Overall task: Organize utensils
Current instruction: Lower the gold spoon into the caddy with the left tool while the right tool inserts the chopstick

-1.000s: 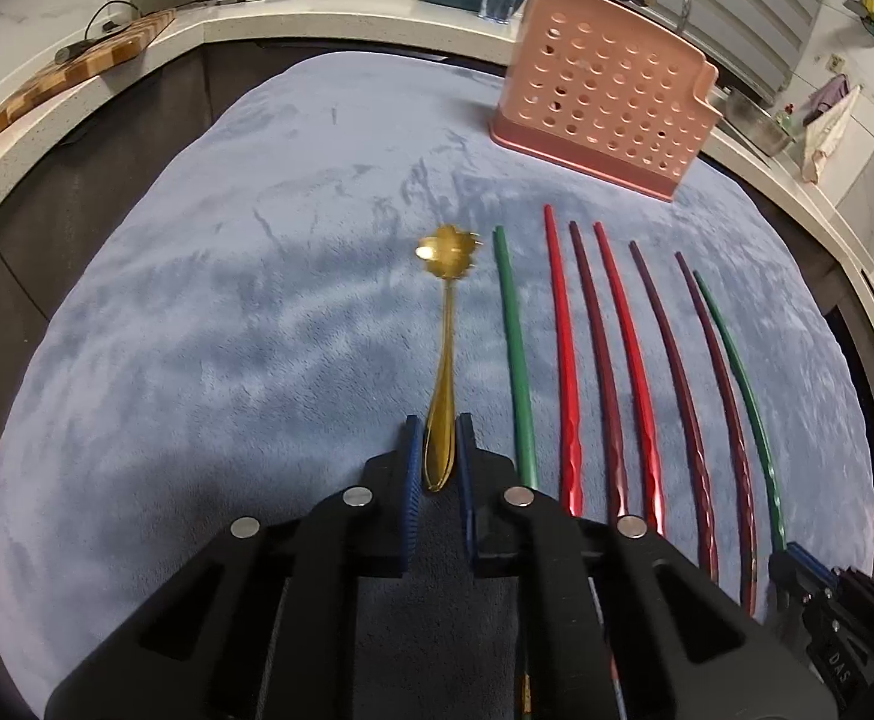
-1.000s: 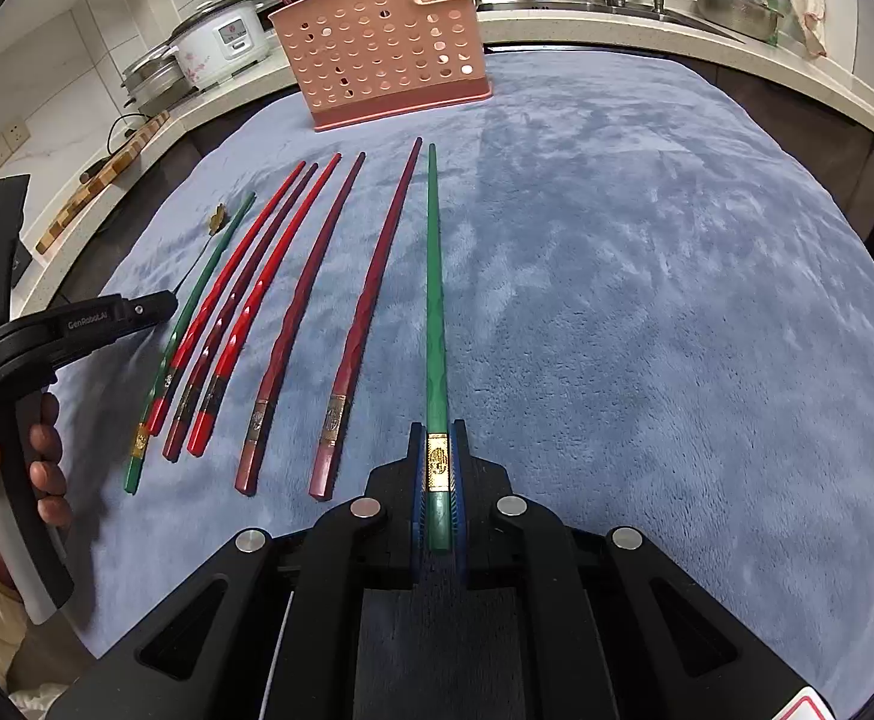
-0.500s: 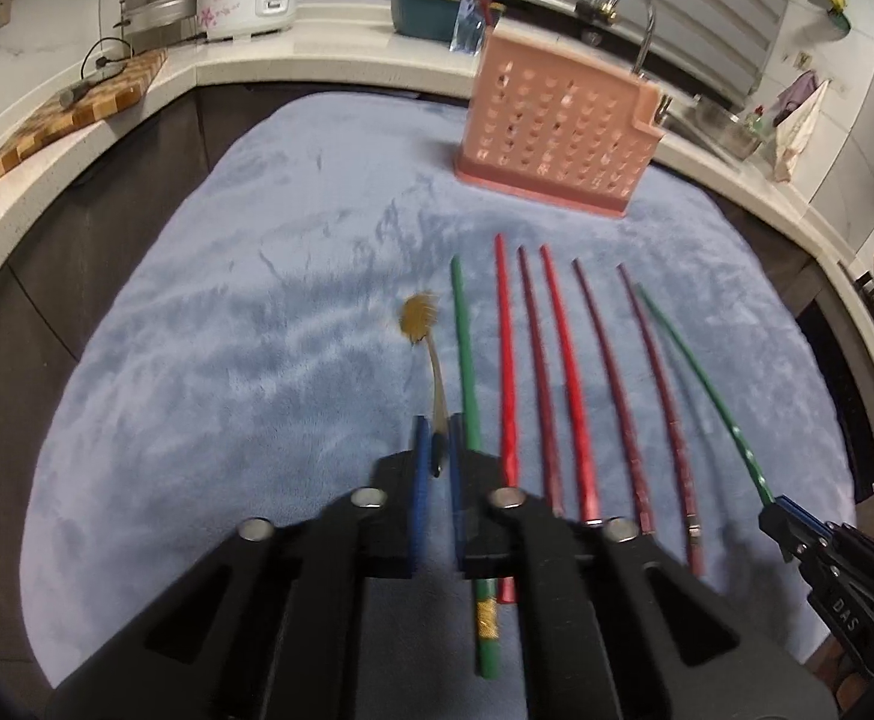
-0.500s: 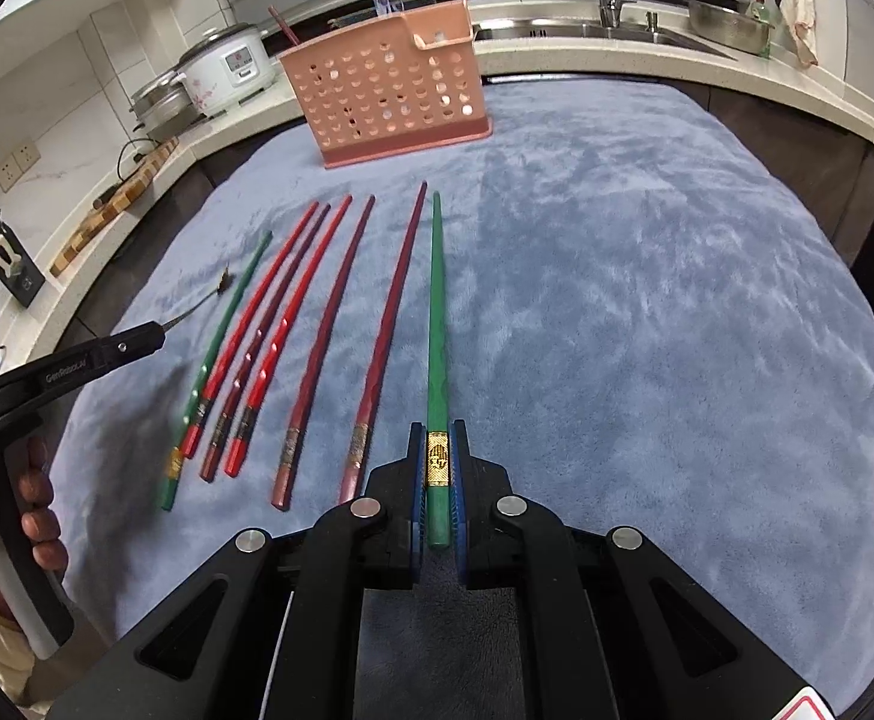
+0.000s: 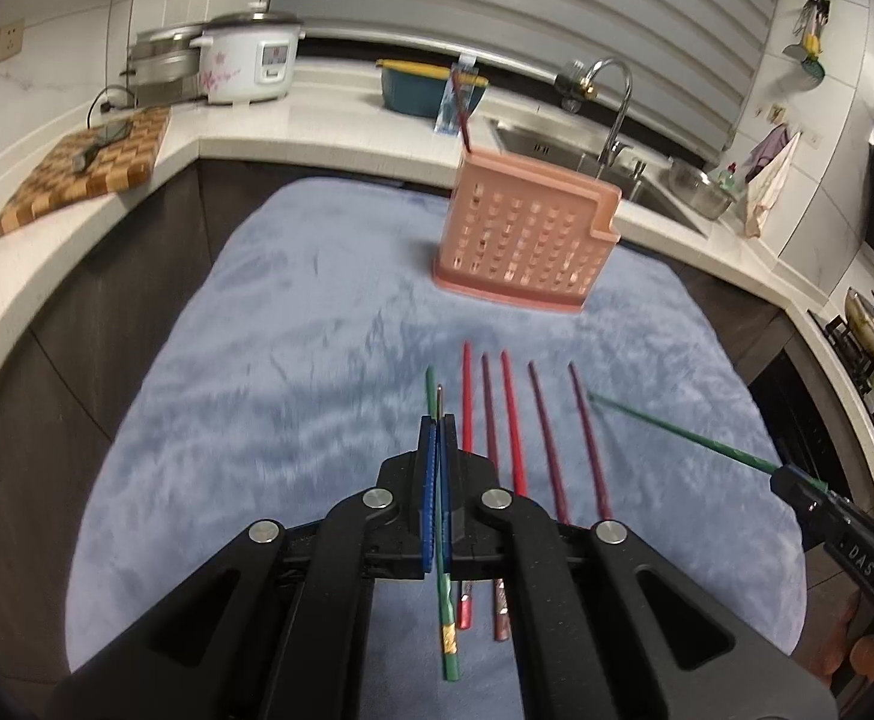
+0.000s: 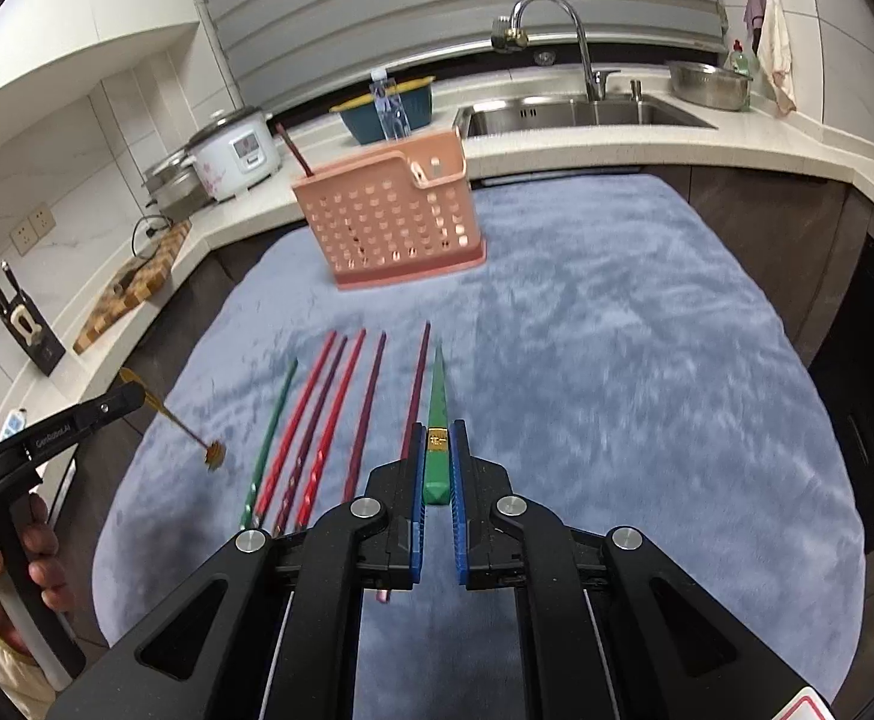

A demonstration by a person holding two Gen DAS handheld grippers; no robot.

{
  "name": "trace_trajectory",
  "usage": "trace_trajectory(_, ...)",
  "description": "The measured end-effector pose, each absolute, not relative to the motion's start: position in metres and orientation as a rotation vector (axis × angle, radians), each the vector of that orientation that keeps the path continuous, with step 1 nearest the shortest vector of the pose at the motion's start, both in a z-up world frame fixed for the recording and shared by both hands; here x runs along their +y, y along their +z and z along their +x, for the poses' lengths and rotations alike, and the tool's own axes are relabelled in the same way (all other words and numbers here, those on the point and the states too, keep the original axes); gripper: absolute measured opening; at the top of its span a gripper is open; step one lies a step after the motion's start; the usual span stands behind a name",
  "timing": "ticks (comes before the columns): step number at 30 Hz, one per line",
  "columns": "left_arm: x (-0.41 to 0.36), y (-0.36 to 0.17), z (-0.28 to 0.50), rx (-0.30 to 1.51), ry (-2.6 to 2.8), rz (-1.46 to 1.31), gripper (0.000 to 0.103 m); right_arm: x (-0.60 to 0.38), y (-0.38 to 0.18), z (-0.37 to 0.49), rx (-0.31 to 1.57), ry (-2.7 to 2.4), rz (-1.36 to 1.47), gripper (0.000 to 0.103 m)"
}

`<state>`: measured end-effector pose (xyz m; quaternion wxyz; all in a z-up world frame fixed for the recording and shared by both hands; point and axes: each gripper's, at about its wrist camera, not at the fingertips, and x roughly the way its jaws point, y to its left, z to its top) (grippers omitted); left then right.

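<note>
My left gripper [image 5: 438, 423] is shut on a gold spoon [image 5: 439, 401], seen edge-on here. In the right wrist view that left gripper [image 6: 128, 399] holds the gold spoon [image 6: 197, 438] in the air, bowl end hanging low over the blue mat [image 6: 617, 390]. My right gripper [image 6: 438, 429] is shut on a green chopstick [image 6: 437, 396], which points toward the pink perforated holder [image 6: 389, 222]. From the left that right gripper [image 5: 794, 477] carries the green chopstick [image 5: 677, 432] above the mat. Another green chopstick [image 5: 448, 630] and several red ones [image 5: 512, 420] lie in a row. One dark chopstick [image 5: 463, 120] stands in the pink holder [image 5: 527, 240].
A white counter rings the mat, with a rice cooker [image 5: 251, 60], a wooden board [image 5: 89, 168], a blue basin [image 5: 425, 90] and a sink [image 6: 581, 111] with its tap. A knife block [image 6: 23, 324] stands at the left. A hand [image 6: 41, 546] grips the left tool's handle.
Both grippers have risen away from the mat. The gold spoon and the green chopstick have come up off the cloth with them, and the holder now sits nearer the middle of both views.
</note>
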<state>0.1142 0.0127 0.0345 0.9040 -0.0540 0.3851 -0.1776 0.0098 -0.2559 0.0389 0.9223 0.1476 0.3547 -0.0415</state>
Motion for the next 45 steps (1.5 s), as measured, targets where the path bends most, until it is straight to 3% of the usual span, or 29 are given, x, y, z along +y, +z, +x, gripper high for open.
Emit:
trace_trajectory(15, -0.004, 0.109, 0.159, 0.68, -0.446, -0.161, 0.0, -0.28, 0.127, 0.057, 0.525, -0.077, 0.308, 0.007)
trace_trajectory(30, -0.051, 0.185, 0.27, 0.536, -0.53, -0.236, 0.0, -0.306, 0.203, 0.17, 0.307, -0.046, 0.4, 0.007)
trace_trajectory(37, -0.064, 0.172, 0.316, 0.556, -0.541, -0.278, 0.0, -0.304, 0.209, 0.223, 0.255, -0.063, 0.391, 0.007)
trace_trajectory(45, -0.07, 0.122, 0.346, 0.655, -0.515, -0.278, 0.0, -0.304, 0.16, 0.271, 0.344, -0.062, 0.395, 0.007)
